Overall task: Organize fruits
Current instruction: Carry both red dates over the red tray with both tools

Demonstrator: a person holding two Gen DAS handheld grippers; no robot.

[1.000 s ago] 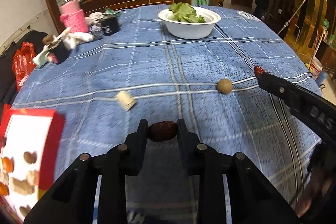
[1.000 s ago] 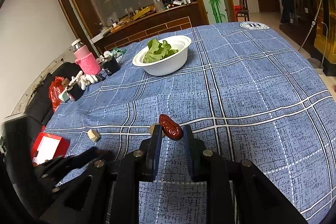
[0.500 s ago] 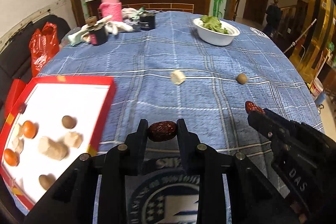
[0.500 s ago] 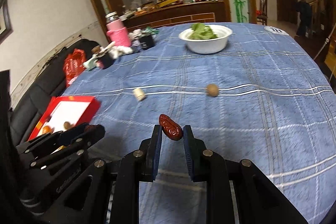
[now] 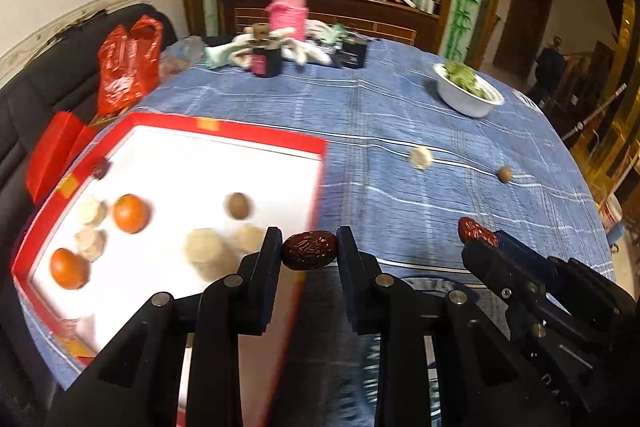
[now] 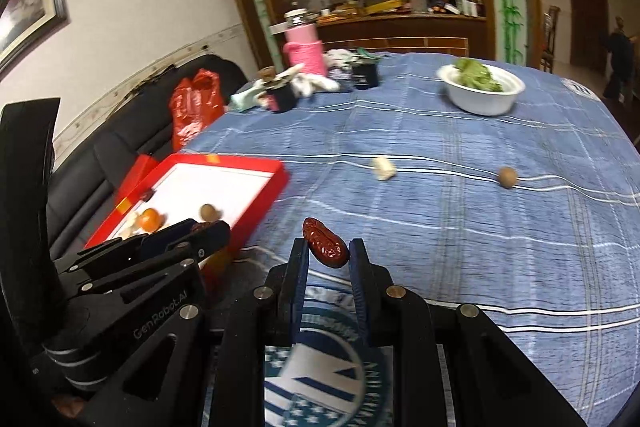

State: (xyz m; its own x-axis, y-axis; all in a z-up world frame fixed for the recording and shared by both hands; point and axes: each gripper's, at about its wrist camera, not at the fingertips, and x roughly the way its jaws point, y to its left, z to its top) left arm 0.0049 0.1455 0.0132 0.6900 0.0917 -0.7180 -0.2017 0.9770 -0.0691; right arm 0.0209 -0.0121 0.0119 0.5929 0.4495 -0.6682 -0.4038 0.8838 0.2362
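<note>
My left gripper (image 5: 309,249) is shut on a dark red date (image 5: 309,250), held above the right edge of a red tray (image 5: 248,135) with a white floor. Inside the tray lie two oranges (image 5: 131,213), a brown longan (image 5: 238,205) and several pale lumps. My right gripper (image 6: 328,251) is shut on a second red date (image 6: 324,242), which sticks up slantwise from its tips; it hangs over the blue checked tablecloth (image 6: 460,227), right of the tray (image 6: 256,167). A pale piece (image 6: 383,167) and a brown longan (image 6: 507,177) lie loose on the cloth.
A white bowl of greens (image 5: 468,95) stands at the far right of the table. A pink bottle (image 5: 289,11), small dark jars and crumpled cloths crowd the far edge. A red plastic bag (image 5: 128,63) sits on a black sofa to the left. A person stands in the far doorway.
Both grippers have swung left across the table with their dates still held. The red tray has come from the frame's left edge to lie under my left gripper.
</note>
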